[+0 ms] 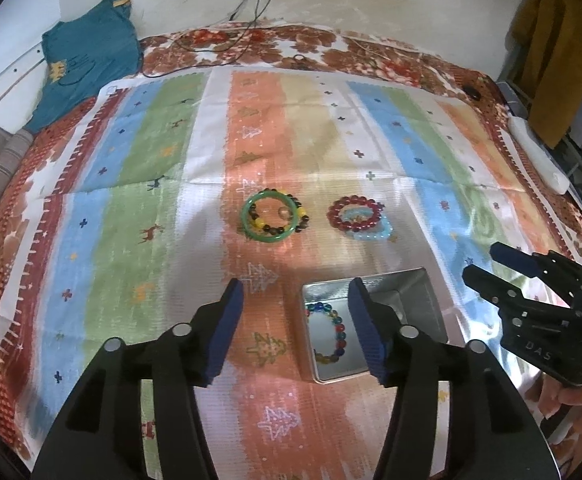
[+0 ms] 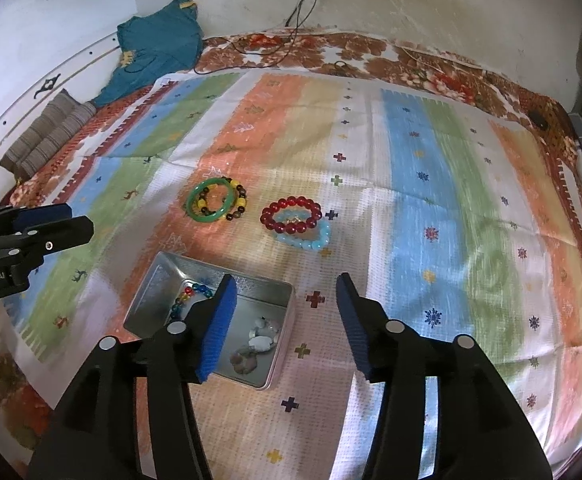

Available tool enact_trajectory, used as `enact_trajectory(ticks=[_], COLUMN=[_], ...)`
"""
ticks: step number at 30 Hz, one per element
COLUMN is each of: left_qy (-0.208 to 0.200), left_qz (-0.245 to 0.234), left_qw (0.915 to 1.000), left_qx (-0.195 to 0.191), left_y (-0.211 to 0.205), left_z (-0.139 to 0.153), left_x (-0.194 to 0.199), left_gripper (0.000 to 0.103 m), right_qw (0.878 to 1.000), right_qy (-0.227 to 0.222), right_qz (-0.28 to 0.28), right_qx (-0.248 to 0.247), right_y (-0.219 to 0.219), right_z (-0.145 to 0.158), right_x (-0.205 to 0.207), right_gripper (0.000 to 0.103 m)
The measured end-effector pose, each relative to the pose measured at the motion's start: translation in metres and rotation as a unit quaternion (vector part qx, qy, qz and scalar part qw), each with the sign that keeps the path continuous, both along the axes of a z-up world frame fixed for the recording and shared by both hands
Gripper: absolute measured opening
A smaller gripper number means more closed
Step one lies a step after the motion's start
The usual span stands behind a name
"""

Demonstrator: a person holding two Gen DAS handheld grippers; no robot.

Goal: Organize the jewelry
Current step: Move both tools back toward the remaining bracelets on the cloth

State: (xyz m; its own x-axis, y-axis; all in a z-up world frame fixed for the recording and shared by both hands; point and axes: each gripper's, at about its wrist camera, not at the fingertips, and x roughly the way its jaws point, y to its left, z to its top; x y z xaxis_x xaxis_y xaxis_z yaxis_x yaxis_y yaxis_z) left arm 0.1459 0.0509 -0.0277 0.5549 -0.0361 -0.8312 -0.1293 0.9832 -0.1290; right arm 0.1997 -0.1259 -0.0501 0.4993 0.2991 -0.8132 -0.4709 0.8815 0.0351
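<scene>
An open silver tin point(image 2: 159, 280) sits on the striped cloth and holds a multicolour bead bracelet point(image 2: 189, 296) and a white-and-grey stone bracelet point(image 2: 261, 336). Beyond it lie a green bangle point(image 2: 195, 210) overlapped by a dark-and-yellow bead bracelet point(image 2: 241, 200), and a red bead bracelet point(image 2: 291, 216) resting on a light blue one point(image 2: 315, 240). My right gripper point(image 2: 286, 280) hovers open over the tin's right side, with nothing between its pads. My left gripper point(image 1: 297, 292) is open and empty just left of the tin point(image 1: 427, 300), in which the multicolour bracelet point(image 1: 333, 336) shows.
The striped cloth point(image 1: 151, 200) covers a floral bedspread point(image 1: 291, 44). A teal garment point(image 1: 87, 64) and folded striped fabric point(image 2: 47, 136) lie at the far left, cables point(image 1: 251, 8) hang at the back wall, and a white object point(image 1: 539, 156) rests along the right edge.
</scene>
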Motion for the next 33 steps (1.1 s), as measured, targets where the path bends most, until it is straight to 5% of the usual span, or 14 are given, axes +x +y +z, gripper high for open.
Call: enact_trajectory(ticks=[12,33], left_qy=[0.018,0.029], left_qz=[0.019,0.045], left_qw=[0.9996,0.9981], left_qx=[0.013,0.029], left_y=[0.012,0.036], left_z=[-0.012,-0.030], left_x=[0.012,0.039], left_gripper=[0.068,0.073], right_qw=[1.000,1.000], right_qy=[0.006,0.019], right_qz=[-0.007,-0.022], right_qx=[0.000,-0.004], right_y=[0.001,0.004], right_z=[-0.003,-0.011], right_x=[0.012,0.047], right_gripper=[0.068,0.072])
